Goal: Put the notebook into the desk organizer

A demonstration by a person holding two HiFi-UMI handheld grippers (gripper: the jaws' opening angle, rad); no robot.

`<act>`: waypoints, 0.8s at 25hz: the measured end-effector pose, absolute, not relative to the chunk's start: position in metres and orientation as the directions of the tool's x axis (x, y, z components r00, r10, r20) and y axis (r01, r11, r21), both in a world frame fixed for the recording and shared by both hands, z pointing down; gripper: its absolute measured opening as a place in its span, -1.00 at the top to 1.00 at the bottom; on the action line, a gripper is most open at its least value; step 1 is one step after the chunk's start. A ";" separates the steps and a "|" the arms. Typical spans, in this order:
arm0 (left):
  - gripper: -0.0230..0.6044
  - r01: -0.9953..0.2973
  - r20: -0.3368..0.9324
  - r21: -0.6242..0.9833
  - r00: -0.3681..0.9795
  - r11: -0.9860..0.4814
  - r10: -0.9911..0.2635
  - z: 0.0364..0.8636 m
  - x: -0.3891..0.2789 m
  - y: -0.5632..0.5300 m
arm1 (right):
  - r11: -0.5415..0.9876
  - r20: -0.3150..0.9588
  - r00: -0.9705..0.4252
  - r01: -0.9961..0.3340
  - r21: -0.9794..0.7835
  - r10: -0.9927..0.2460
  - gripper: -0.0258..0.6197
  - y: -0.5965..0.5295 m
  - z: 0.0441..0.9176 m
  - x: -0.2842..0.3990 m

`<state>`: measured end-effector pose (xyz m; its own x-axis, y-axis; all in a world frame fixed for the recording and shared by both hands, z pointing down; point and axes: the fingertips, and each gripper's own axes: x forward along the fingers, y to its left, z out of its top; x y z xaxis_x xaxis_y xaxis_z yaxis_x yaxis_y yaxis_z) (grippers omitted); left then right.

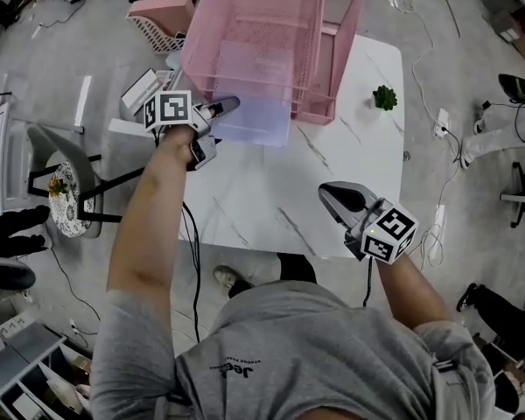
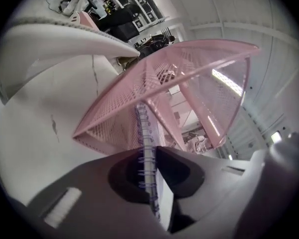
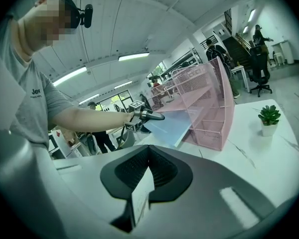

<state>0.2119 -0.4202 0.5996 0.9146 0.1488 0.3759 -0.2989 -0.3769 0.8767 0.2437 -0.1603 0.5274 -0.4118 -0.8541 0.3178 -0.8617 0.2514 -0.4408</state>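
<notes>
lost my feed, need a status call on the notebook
Left gripper shut on notebook. Notebook partway into pink organizer. Right gripper shut, empty. Nothing blocking.

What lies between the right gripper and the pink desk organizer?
Only bare white tabletop, as the head view shows; the notebook and the plant lie off to either side.

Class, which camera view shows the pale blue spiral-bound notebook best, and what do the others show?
Right gripper view: the pale blue spiral-bound notebook shows its broad cover, slanting into the pink wire-mesh desk organizer. The head view sees it partly through mesh; the left gripper view, only its spiral edge, end-on.
</notes>
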 end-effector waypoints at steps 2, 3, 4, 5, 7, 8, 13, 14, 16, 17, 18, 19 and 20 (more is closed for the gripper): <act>0.60 -0.334 0.412 0.854 0.903 -0.398 0.126 0.603 0.219 -0.429 | 0.246 0.319 -0.409 -0.861 -0.445 -0.855 0.91 -0.161 0.529 0.245; 0.57 -0.354 0.434 0.837 0.894 -0.418 0.112 0.606 0.221 -0.432 | 0.243 0.321 -0.408 -0.861 -0.447 -0.855 0.91 -0.162 0.529 0.246; 0.52 -0.370 0.453 0.816 0.886 -0.444 0.095 0.609 0.222 -0.436 | 0.240 0.323 -0.407 -0.861 -0.449 -0.855 0.91 -0.162 0.530 0.246; 0.46 -0.379 0.467 0.792 0.881 -0.478 0.076 0.610 0.223 -0.438 | 0.239 0.324 -0.406 -0.861 -0.450 -0.854 0.91 -0.162 0.530 0.246; 0.37 -0.362 0.467 0.737 0.883 -0.571 0.043 0.608 0.225 -0.439 | 0.237 0.325 -0.407 -0.860 -0.452 -0.854 0.91 -0.161 0.531 0.246; 0.36 -0.336 0.458 0.706 0.888 -0.623 0.040 0.605 0.227 -0.437 | 0.237 0.325 -0.407 -0.859 -0.454 -0.853 0.91 -0.161 0.532 0.246; -0.40 -0.134 0.448 0.496 0.886 -0.858 0.121 0.591 0.232 -0.411 | 0.233 0.331 -0.404 -0.862 -0.450 -0.853 0.91 -0.161 0.533 0.249; -0.43 -0.095 0.458 0.456 0.878 -0.885 0.141 0.591 0.230 -0.405 | 0.232 0.329 -0.399 -0.865 -0.445 -0.856 0.91 -0.162 0.532 0.250; -0.48 -0.039 0.493 0.381 0.854 -0.924 0.167 0.595 0.226 -0.396 | 0.230 0.324 -0.384 -0.876 -0.424 -0.865 0.91 -0.169 0.530 0.257; -0.51 -0.021 0.516 0.345 0.840 -0.938 0.171 0.600 0.223 -0.393 | 0.231 0.321 -0.377 -0.882 -0.410 -0.869 0.91 -0.174 0.530 0.261; -0.53 -0.008 0.536 0.315 0.827 -0.949 0.171 0.604 0.220 -0.392 | 0.234 0.319 -0.372 -0.887 -0.397 -0.872 0.91 -0.179 0.530 0.265; -0.54 0.000 0.549 0.295 0.819 -0.955 0.169 0.608 0.218 -0.391 | 0.236 0.318 -0.368 -0.893 -0.384 -0.874 0.91 -0.185 0.530 0.269; -0.56 0.006 0.555 0.286 0.814 -0.958 0.170 0.611 0.216 -0.391 | 0.236 0.319 -0.361 -0.899 -0.369 -0.876 0.91 -0.191 0.529 0.274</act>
